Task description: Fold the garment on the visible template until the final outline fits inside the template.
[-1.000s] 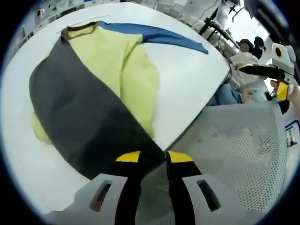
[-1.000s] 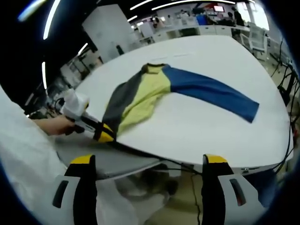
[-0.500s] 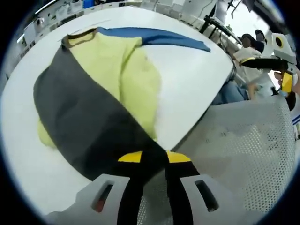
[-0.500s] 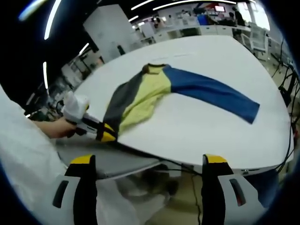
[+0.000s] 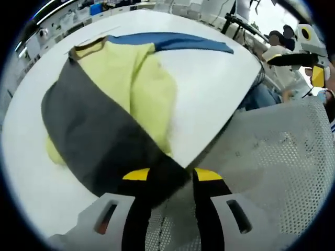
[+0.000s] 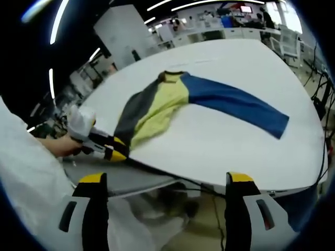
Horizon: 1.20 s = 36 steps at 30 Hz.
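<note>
A long-sleeved garment with a yellow body (image 5: 136, 78) (image 6: 157, 107) lies on the white table (image 5: 209, 89) (image 6: 235, 151). Its blue sleeve (image 5: 172, 41) (image 6: 235, 102) stretches flat toward the far side. The dark grey sleeve (image 5: 99, 136) (image 6: 135, 111) runs down to the table's near edge. There my left gripper (image 5: 172, 178) (image 6: 112, 149) is shut on the grey sleeve's end. My right gripper (image 6: 167, 180) (image 5: 314, 68) hangs open off the table's edge, above the floor, with nothing between its jaws.
A grey perforated surface (image 5: 272, 157) lies just beyond the table edge beside my left gripper. A hand (image 6: 57, 144) holds that gripper, and white clothing (image 6: 26, 198) fills the lower left. Cables (image 6: 209, 191) hang under the table. Workbenches (image 6: 220, 31) stand behind.
The left gripper's jaws stand slightly wider apart on the grey sleeve, and that gripper has shifted a little along the table edge. The right gripper has stayed still.
</note>
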{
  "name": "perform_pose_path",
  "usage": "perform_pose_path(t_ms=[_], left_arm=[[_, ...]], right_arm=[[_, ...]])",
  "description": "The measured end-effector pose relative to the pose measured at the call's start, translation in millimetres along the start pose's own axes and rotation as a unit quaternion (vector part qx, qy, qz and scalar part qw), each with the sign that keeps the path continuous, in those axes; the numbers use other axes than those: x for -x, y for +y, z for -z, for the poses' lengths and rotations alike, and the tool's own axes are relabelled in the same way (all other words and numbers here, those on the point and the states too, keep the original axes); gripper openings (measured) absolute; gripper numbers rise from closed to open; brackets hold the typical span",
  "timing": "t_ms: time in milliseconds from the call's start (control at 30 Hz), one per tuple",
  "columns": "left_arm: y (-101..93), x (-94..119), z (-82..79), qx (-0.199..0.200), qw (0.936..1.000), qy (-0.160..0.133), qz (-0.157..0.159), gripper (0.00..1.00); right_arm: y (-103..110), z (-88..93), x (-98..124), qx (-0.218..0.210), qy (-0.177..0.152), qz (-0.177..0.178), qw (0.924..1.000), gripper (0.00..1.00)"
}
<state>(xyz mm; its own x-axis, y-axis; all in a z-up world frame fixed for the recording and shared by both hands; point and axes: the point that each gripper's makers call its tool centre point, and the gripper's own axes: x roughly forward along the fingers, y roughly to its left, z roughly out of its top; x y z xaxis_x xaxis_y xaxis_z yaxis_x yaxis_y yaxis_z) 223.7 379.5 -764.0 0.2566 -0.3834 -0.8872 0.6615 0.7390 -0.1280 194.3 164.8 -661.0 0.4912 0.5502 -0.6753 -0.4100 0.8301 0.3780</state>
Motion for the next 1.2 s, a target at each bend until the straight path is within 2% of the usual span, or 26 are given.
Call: perform_pose_path(t_ms=[133,333,633,733,900,1133,1200], left_arm=[[3.9,-3.4,-5.1,0.016,0.9998,-0.003,-0.012,0.25],[6.1,-3.8,-5.2,0.018,0.9992,-0.014,-0.033,0.21],[9.9,-3.8,-4.1,-0.001,0.9977,-0.026,-0.063,0.15],[9.6,-4.8,-5.2,-0.012,0.9975,-0.021,-0.067,0.16],[5.1,-6.0,-5.3,-0.009,0.9974,-0.011,-0.070,0.21],[6.9,-6.3,-5.9,-0.007,0.9974,-0.016,-0.070,0.20],[8.8,-6.8,-6.8,-0.004,0.9973,-0.020,-0.071,0.16]], right_arm=[[-0.1,1.0,0.6,0.003,0.002,-0.006,1.0000,0.92],[-3.4,1.2,3.2,0.006,0.004,-0.010,0.9999,0.92],[-5.3,-0.7,2.7,0.015,0.008,-0.022,0.9996,0.92],[-5.6,-1.0,1.6,0.018,0.010,-0.026,0.9994,0.92],[-6.1,-1.1,-0.7,0.022,0.013,-0.032,0.9991,0.92],[-8.1,-2.0,-2.6,0.022,0.012,-0.037,0.9990,0.90],[-8.5,-2.3,-2.7,0.022,0.012,-0.037,0.9990,0.90]])
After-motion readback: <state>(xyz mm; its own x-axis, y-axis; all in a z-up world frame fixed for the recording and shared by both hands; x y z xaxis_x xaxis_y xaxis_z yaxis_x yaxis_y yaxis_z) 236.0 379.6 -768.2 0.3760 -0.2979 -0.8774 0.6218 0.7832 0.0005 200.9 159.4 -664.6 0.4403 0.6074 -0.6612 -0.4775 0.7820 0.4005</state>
